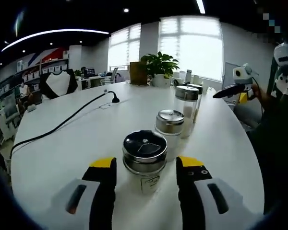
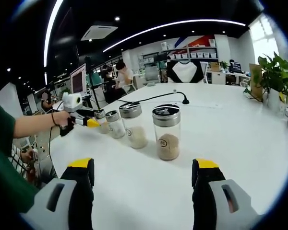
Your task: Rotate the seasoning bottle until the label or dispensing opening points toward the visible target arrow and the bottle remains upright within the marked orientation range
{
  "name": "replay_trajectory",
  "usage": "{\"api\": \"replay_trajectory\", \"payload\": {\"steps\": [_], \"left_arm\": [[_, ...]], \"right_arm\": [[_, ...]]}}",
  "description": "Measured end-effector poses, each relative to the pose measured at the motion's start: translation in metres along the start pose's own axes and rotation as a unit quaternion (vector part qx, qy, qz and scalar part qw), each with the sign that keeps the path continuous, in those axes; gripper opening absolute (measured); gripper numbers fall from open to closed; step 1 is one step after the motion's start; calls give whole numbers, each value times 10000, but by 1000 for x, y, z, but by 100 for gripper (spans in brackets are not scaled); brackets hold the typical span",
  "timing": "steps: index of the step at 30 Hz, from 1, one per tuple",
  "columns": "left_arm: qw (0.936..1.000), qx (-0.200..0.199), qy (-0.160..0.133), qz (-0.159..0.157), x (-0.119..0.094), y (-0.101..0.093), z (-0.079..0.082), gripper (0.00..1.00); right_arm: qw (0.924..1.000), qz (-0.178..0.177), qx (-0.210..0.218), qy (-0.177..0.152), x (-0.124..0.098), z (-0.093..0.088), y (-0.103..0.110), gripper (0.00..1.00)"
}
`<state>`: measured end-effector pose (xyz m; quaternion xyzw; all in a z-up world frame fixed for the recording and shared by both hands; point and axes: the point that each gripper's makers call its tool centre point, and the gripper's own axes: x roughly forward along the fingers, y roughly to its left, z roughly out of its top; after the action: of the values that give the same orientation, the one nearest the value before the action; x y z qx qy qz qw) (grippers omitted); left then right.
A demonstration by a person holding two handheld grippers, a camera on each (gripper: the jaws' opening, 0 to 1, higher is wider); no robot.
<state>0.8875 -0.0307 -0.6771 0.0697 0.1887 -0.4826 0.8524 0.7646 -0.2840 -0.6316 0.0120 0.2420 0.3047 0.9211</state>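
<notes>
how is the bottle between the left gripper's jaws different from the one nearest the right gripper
The near bottle stands between the open jaws of the left gripper; the brown-filled bottle stands well ahead of the right gripper, outside its open jaws. The near bottle's contents look pale, while the brown-filled bottle holds a brownish seasoning low in the glass. Both stand upright on the white table, clear-bodied with metal caps.
</notes>
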Motion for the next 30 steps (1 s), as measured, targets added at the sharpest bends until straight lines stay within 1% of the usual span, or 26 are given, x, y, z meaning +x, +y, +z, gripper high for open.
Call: {"api": "replay_trajectory", "payload": {"steps": [4,9,11,16,18,30], "left_arm": [[10000,-7,28,34,0,3,-2,44],[9999,24,96,-41,1,-1,-6,35],[9999,19,129,7,1,1,-9,35],[9998,156,115,49,0,2,-10,34],[9998,152,88,97,1,5,-10,34],[9995,91,-73,307,2,5,-7,34]], "right_arm": [[10000,-4,-2,17,-1,0,0,85],[10000,-24,6,38,0,-1,-2,85],[10000,-25,18,37,0,-1,-2,85],[10000,2,40,48,2,-1,-2,84],[10000,2,49,53,2,-2,-2,84],[9999,-2,105,97,4,-4,-4,84]]}}
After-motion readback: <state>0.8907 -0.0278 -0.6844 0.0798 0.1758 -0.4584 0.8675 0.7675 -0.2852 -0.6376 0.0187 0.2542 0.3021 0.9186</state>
